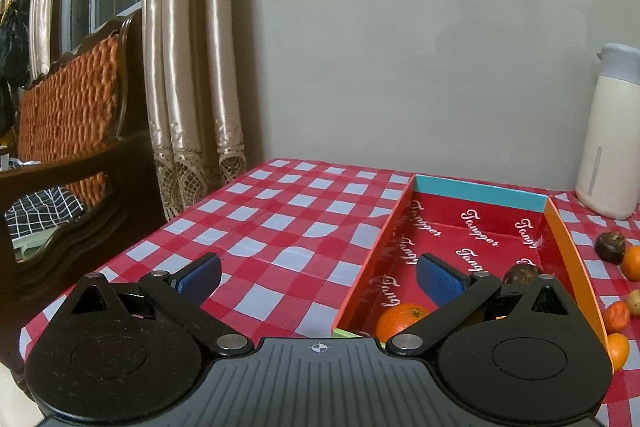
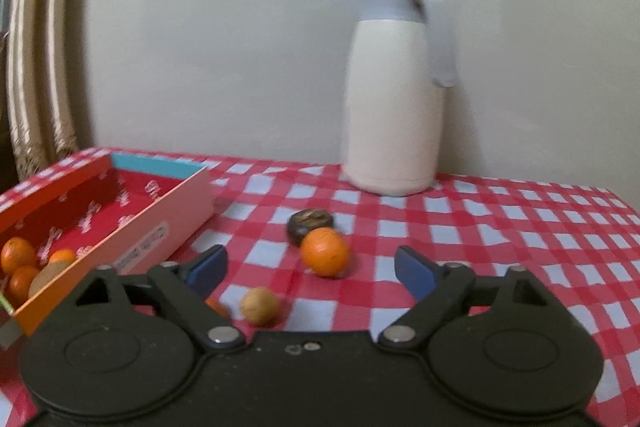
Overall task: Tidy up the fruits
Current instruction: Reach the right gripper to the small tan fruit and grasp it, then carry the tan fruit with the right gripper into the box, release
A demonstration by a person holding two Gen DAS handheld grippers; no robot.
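A red and orange box (image 1: 568, 247) lies on the checked tablecloth; it also shows in the right wrist view (image 2: 120, 231). It holds an orange (image 1: 400, 319) and a dark fruit (image 1: 520, 273); the right wrist view shows several oranges (image 2: 16, 255) and a brown fruit (image 2: 48, 277) inside. My left gripper (image 1: 318, 277) is open and empty, over the box's left wall. My right gripper (image 2: 310, 267) is open and empty, above the cloth. Ahead of it lie an orange (image 2: 325, 251), a dark fruit (image 2: 308, 223) and a tan fruit (image 2: 260, 306).
A white thermos jug (image 2: 394, 99) stands at the back by the wall, also in the left wrist view (image 1: 612, 139). More loose fruits (image 1: 618, 313) lie right of the box. A wooden chair (image 1: 72, 131) and curtains (image 1: 188, 67) stand left of the table.
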